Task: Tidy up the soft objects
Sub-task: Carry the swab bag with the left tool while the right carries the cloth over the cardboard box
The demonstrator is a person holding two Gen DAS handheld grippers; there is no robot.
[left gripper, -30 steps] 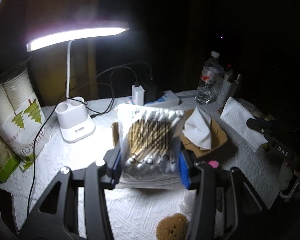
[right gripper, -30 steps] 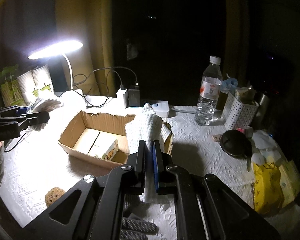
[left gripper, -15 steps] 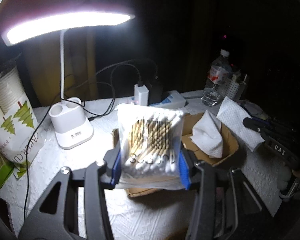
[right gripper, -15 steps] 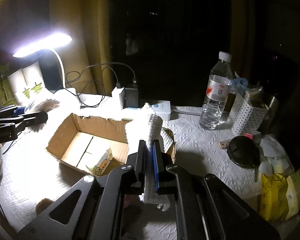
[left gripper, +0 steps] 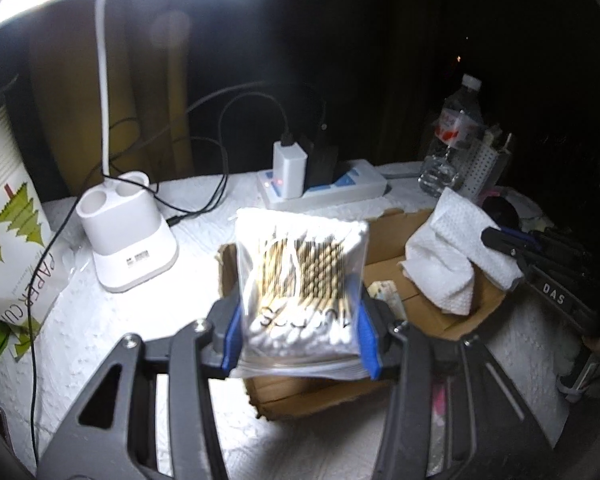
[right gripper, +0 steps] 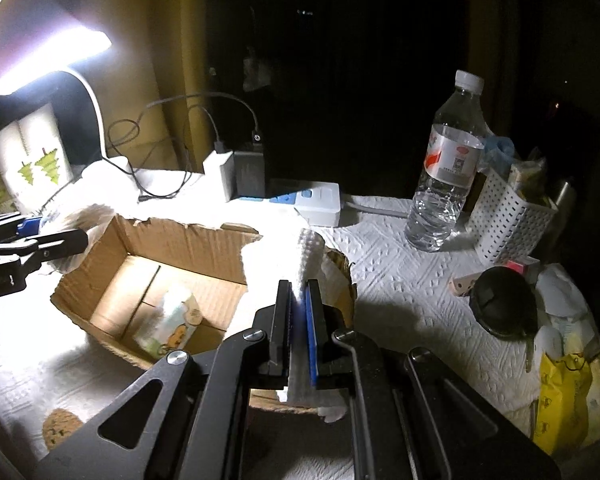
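Note:
My left gripper (left gripper: 300, 334) is shut on a clear bag of cotton swabs (left gripper: 302, 272), held upright above the near-left corner of an open cardboard box (left gripper: 396, 226). In the right wrist view the same gripper (right gripper: 32, 242) and its bag (right gripper: 74, 220) hang at the box's (right gripper: 188, 242) left rim. My right gripper (right gripper: 299, 320) is shut on a white textured cloth (right gripper: 308, 254) above the box's right end. That cloth (left gripper: 448, 252) droops over the box in the left wrist view. A small printed pack (right gripper: 172, 320) lies inside the box.
A desk lamp base (left gripper: 128, 236) stands at the left, with a power strip and chargers (left gripper: 320, 188) behind the box. A water bottle (right gripper: 446, 176) and a white basket (right gripper: 508, 220) stand at the right. A brown sponge (right gripper: 60, 430) lies at the front left. A yellow bag (right gripper: 564, 396) lies at the right edge.
Both grippers have moved forward and down toward the box, which now looks larger and closer. The bag and the cloth stay gripped as before.

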